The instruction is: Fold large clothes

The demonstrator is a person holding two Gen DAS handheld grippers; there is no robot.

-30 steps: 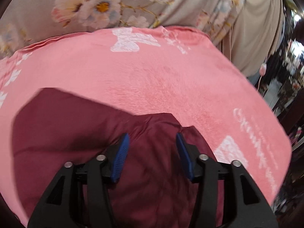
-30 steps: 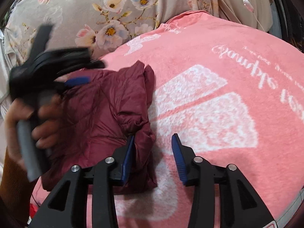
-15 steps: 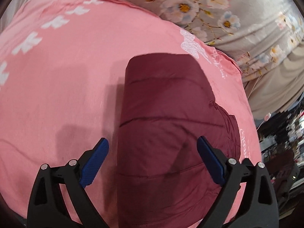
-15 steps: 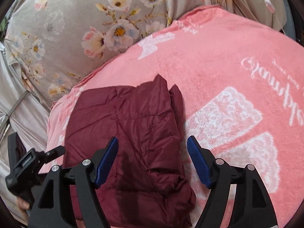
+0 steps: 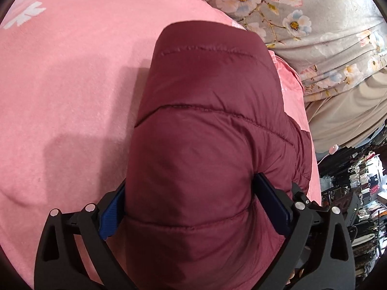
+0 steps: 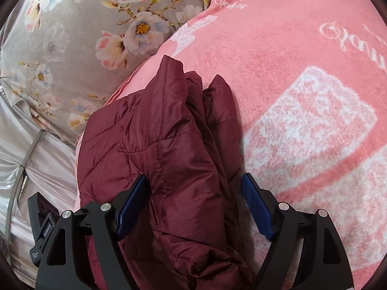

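A dark red quilted puffer jacket (image 5: 208, 130) lies folded into a thick bundle on a pink blanket (image 5: 72, 77). My left gripper (image 5: 193, 207) straddles one end of the bundle, its blue pads pressed into both sides of the padding. In the right wrist view the jacket (image 6: 169, 149) lies crumpled with its folds uppermost. My right gripper (image 6: 193, 205) straddles the other end; the left pad (image 6: 131, 207) touches the fabric and the right pad (image 6: 257, 207) sits beside its edge over the blanket (image 6: 314, 120). Both stand wide.
Grey floral bedding (image 6: 72, 36) lies beyond the blanket's far edge, also in the left wrist view (image 5: 326, 24). Beige fabric (image 5: 346, 111) hangs at the right. Dark room clutter (image 5: 358, 193) shows past the bed's edge. A metal rail (image 6: 31, 149) runs at the far left.
Both grippers opened wide, swung round and came down over the ends of the folded jacket. The left pads now press into the bundle, which fills more of each view.
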